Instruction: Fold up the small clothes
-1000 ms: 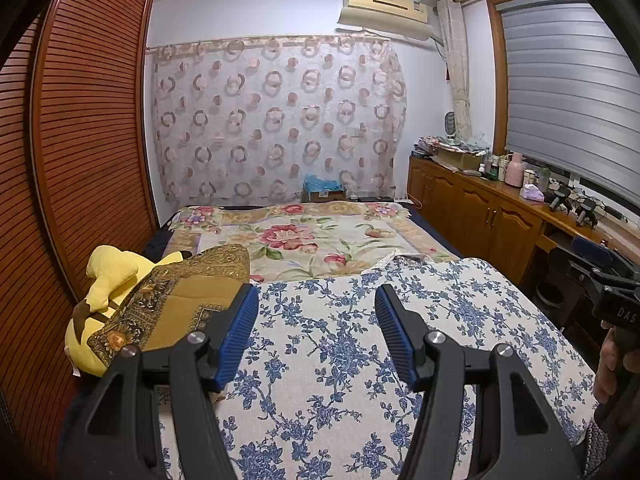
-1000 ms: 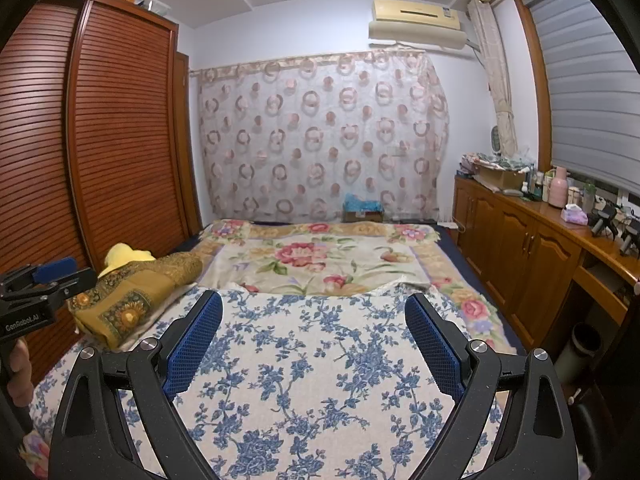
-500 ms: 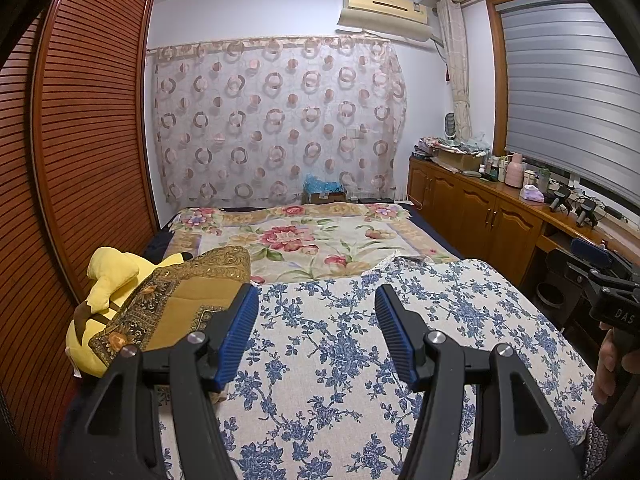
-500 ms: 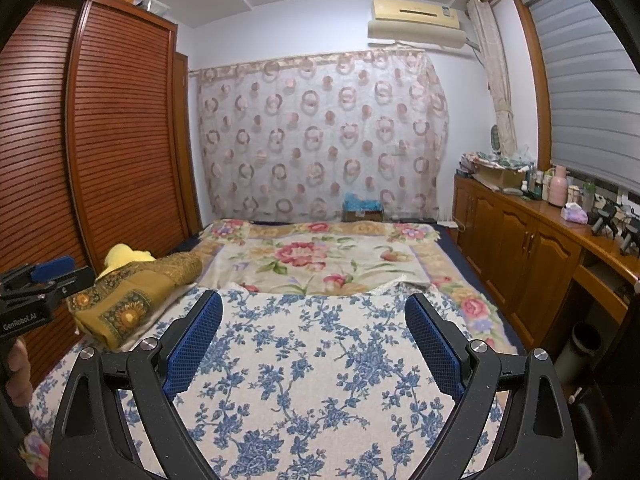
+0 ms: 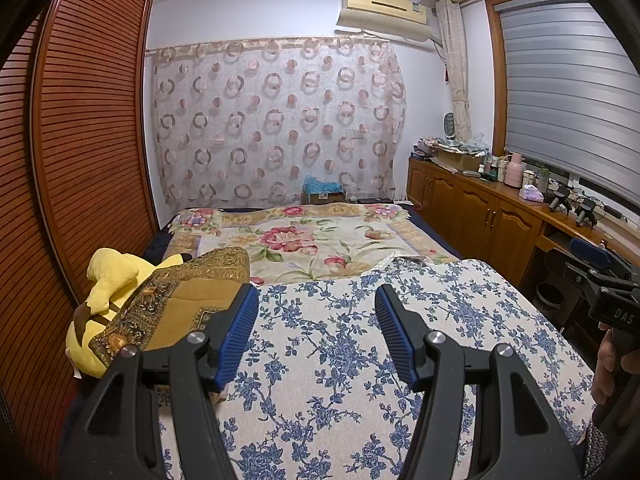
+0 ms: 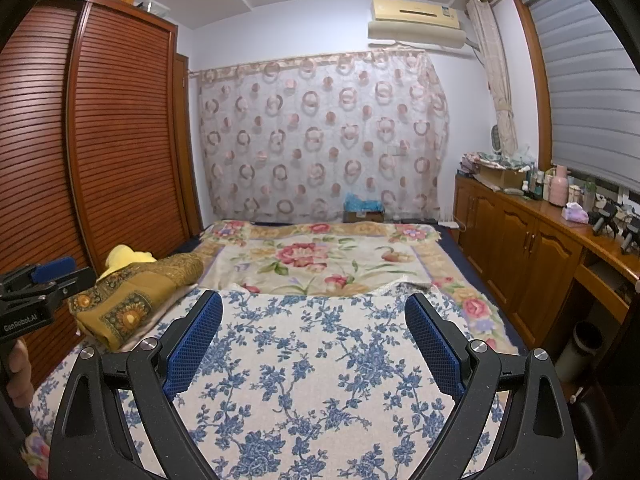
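1. The left claw [image 5: 314, 332] hangs above the bed with its blue pads [image 5: 236, 334] parted and nothing between them — open, gripping nothing.
2. The right claw [image 6: 314, 344] stands wider apart still, likewise open over the cloth, its pads [image 6: 194, 346] bare.
3. Under and ahead of both claws lies a blue-flowered cloth [image 5: 344, 360], spread flat; its far edge runs just past the fingertips, with a small crumpled bit of fabric [image 5: 412, 259] at that edge, ahead and to the right of the left claw. No small garment can be told for certain — that crumpled bit may be one.
4. Left of the left claw, touching the cloth's edge, sits a folded brown-gold blanket [image 5: 176, 304], and a yellow plush toy [image 5: 108, 276] leans behind it.
5. Beyond the cloth's far edge the bed carries a quilt with red flowers [image 6: 316, 260], flat and open all the way to the curtain [image 6: 320, 140].
6. The cloth's right edge drops off beside a row of wooden cabinets [image 6: 520, 248]; a slatted wardrobe [image 6: 100, 160] closes the left side.
7. Each view catches the other claw at its margin, held in a hand [image 5: 612, 364].
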The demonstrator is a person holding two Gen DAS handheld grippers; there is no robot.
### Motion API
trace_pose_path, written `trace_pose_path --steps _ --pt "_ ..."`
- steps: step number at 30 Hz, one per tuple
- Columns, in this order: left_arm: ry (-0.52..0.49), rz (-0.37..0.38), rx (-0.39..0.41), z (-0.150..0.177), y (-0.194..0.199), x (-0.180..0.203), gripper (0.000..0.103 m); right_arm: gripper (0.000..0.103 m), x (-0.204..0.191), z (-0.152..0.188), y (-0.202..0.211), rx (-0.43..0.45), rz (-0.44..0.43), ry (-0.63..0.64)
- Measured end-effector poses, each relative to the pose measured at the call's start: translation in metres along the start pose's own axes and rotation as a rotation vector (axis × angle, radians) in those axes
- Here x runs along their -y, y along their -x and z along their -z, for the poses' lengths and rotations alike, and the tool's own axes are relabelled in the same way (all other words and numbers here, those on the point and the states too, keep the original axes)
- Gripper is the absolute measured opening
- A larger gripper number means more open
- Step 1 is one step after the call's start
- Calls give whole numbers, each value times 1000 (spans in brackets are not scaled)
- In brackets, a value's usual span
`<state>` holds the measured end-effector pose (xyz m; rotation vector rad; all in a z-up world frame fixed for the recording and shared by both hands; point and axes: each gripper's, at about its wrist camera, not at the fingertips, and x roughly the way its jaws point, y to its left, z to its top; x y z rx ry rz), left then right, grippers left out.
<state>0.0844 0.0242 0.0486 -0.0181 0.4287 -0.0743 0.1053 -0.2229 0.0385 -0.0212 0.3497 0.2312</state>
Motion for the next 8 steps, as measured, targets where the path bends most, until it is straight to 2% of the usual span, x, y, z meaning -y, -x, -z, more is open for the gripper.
trace_pose_path --steps 8 --pt "-1 0 1 0 1 1 60 94 0 0 1 1 -1 0"
